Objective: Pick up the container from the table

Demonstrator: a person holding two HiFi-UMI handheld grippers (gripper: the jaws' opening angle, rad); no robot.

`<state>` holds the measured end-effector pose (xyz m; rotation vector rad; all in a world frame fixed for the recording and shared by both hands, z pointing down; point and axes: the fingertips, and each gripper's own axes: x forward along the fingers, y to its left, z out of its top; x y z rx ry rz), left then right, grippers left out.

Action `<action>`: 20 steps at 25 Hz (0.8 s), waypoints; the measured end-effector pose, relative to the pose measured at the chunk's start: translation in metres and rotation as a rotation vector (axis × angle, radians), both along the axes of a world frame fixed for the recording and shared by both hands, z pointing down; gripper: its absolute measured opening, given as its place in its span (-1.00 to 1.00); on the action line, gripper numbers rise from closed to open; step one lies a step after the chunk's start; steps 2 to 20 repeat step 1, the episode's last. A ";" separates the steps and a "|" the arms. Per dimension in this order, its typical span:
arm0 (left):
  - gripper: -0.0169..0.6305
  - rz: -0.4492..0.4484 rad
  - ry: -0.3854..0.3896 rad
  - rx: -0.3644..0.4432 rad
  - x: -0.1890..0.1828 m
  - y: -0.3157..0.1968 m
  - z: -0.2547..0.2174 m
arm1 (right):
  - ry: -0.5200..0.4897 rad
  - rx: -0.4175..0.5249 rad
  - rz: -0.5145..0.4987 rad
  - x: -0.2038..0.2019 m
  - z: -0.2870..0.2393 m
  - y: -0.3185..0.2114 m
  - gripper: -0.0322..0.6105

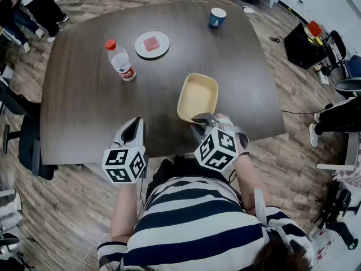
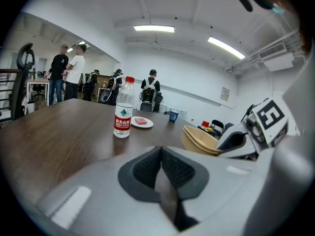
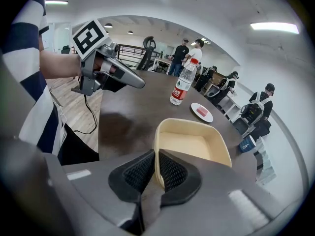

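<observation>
A cream rectangular container (image 1: 198, 96) sits near the front edge of the dark wooden table (image 1: 84, 112). My right gripper (image 1: 202, 117) is shut on its near rim: in the right gripper view the rim (image 3: 156, 151) stands pinched between the two black pads, with the container (image 3: 194, 144) stretching away beyond them. From the left gripper view the container (image 2: 199, 139) looks tilted, its near side raised. My left gripper (image 1: 134, 130) hovers at the table's front edge to the left, apart from the container. Its jaws meet with nothing between them (image 2: 161, 168).
A water bottle with a red cap (image 1: 120, 60) stands mid-left on the table. Behind it is a white plate with a pink block (image 1: 152, 44), and a blue cup (image 1: 217, 17) stands at the far right. Chairs and several people surround the table.
</observation>
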<state>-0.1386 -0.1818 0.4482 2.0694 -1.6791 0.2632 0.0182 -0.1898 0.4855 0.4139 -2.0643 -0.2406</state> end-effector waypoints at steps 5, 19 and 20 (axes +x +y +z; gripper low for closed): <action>-0.95 0.001 0.002 0.001 0.001 -0.001 0.000 | 0.001 -0.001 -0.001 0.000 0.000 0.000 -0.83; -0.95 0.001 0.002 0.001 0.001 -0.001 0.000 | 0.001 -0.001 -0.001 0.000 0.000 0.000 -0.83; -0.95 0.001 0.002 0.001 0.001 -0.001 0.000 | 0.001 -0.001 -0.001 0.000 0.000 0.000 -0.83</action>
